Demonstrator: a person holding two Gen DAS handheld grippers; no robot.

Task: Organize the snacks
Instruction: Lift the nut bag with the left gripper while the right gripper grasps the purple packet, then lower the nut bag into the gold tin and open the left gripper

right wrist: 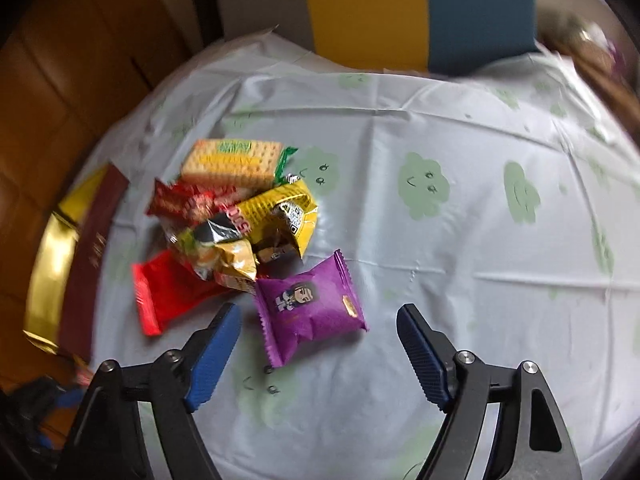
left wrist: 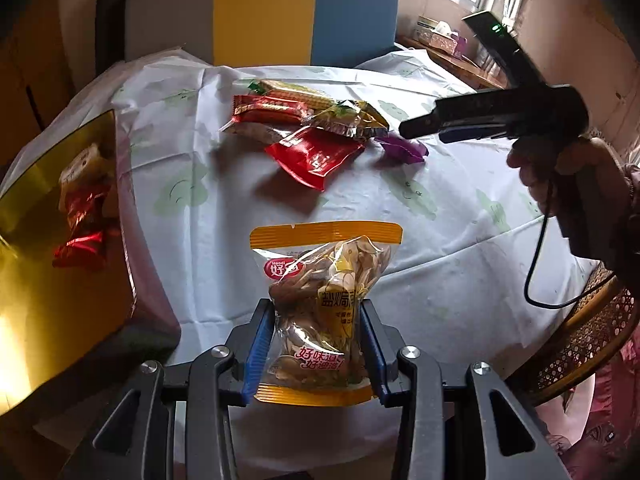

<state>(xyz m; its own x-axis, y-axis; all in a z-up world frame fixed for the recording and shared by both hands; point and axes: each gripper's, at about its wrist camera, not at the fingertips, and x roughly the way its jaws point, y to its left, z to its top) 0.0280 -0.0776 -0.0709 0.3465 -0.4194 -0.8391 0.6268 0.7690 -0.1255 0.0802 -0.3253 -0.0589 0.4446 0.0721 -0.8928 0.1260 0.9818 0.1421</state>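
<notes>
- The table [right wrist: 440, 240], under a pale cloth printed with green cloud faces, carries everything; a grey, yellow and blue chair back [left wrist: 260, 12] stands behind its far edge.
- The gold-lined box [left wrist: 52, 240] sits at the table's left side, tilted toward the left wrist camera. At least 2 wrapped items lie in it, 1 red and 1 pale, though reflections off the gold make the count uncertain. I judge it to be the place the snacks are being gathered into.
- The snack pile [right wrist: 236, 216] lies on the cloth right of the box: a cracker pack, several red wrappers and yellow packets, overlapping one another.
- The chips bag [left wrist: 324, 312], clear with orange bands, is clamped across its lower half by the left gripper [left wrist: 316, 344], whose blue pads press both sides. It appears lifted off the cloth, near the box's right wall.
- The purple packet [right wrist: 310, 306] lies at the pile's near edge, just beside a red wrapper.
- The right gripper [right wrist: 318, 350] is spread wide and holds nothing; its fingers straddle the purple packet's near end, seemingly above it.
- Step in hand, as I judge it: carrying the chips bag to the box while the right side lines up its own pick.
- Next: swing the bag left over the box wall and release, then lower the right fingers around the purple packet and squeeze lightly, as it looks puffy.
</notes>
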